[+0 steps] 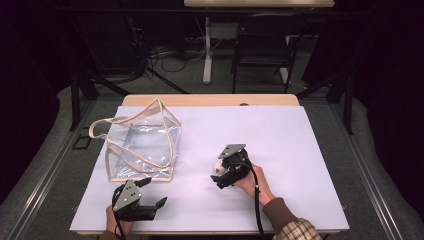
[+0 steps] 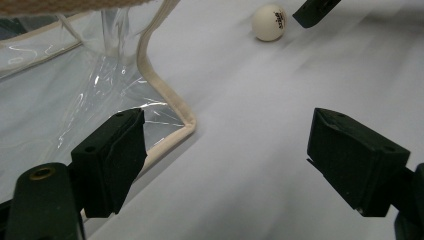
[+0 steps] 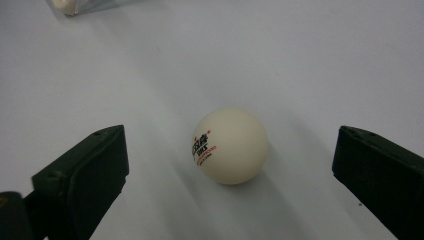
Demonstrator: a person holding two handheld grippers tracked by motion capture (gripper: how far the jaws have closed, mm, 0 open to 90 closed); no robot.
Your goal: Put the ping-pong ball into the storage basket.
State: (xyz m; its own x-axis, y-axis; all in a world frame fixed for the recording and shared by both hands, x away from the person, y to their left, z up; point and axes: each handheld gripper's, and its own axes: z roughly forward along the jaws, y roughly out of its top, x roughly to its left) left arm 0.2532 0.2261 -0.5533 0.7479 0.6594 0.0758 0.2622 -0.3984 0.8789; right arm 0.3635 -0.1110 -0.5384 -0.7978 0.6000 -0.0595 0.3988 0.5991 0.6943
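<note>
Between the right hand-held gripper's (image 3: 227,165) spread jaws lies the ball (image 3: 230,146).

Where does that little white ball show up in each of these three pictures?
High view: the ball lies right of centre, at the right gripper.
Left gripper view: top, right of centre.
Right gripper view: centre, between the open jaws.
Shared landmark: the clear bag, whose corner is top left in the right gripper view.

A recording lab, by the look of it: black curtains (image 1: 385,75) hang around, cables (image 1: 170,55) tangle on the floor at twelve o'clock, and a folding chair (image 1: 262,42) waits beyond the white-covered tabletop (image 1: 300,150).
</note>
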